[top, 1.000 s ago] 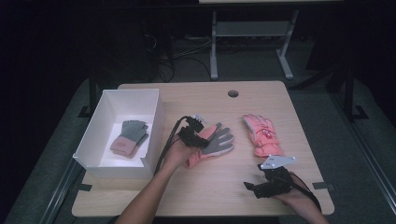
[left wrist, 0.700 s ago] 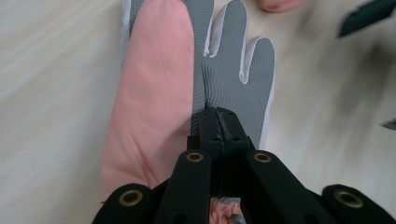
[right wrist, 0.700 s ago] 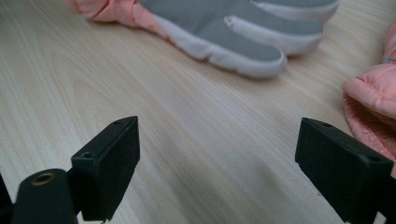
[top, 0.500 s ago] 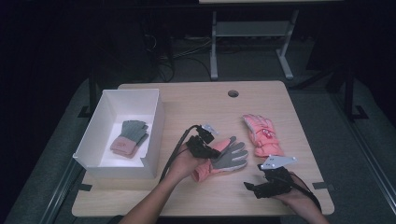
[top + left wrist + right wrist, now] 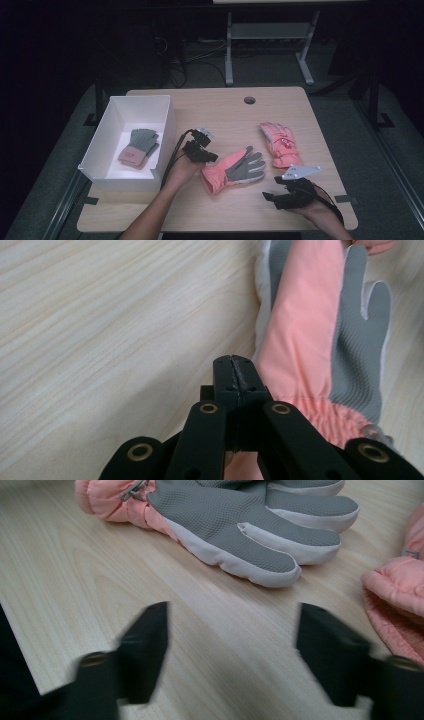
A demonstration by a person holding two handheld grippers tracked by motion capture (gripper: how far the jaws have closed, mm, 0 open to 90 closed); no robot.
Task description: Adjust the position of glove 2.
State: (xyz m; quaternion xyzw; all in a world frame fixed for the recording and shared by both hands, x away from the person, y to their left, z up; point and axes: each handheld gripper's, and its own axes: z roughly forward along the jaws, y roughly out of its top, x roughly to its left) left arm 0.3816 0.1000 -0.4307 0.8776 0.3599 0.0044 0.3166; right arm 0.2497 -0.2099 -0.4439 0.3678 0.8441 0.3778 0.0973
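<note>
The pink and grey glove (image 5: 234, 171) lies palm up on the counter (image 5: 225, 112). The left claw (image 5: 204, 154) sits just beside its cuff, clenched tight with nothing in it. The right claw (image 5: 274, 196) rests near the glove's fingers; its jaws have just been closing, with nothing between them.

The left gripper (image 5: 209, 156) sits at the end of a forearm that reaches up and slightly rightward from the bottom edge, its jaws pressed flat together with nothing between them. The right gripper (image 5: 270, 197) lies low in the right hand (image 5: 312, 202), pointing leftward; its jaws stand apart with bare space between them and have just been closing.
</note>
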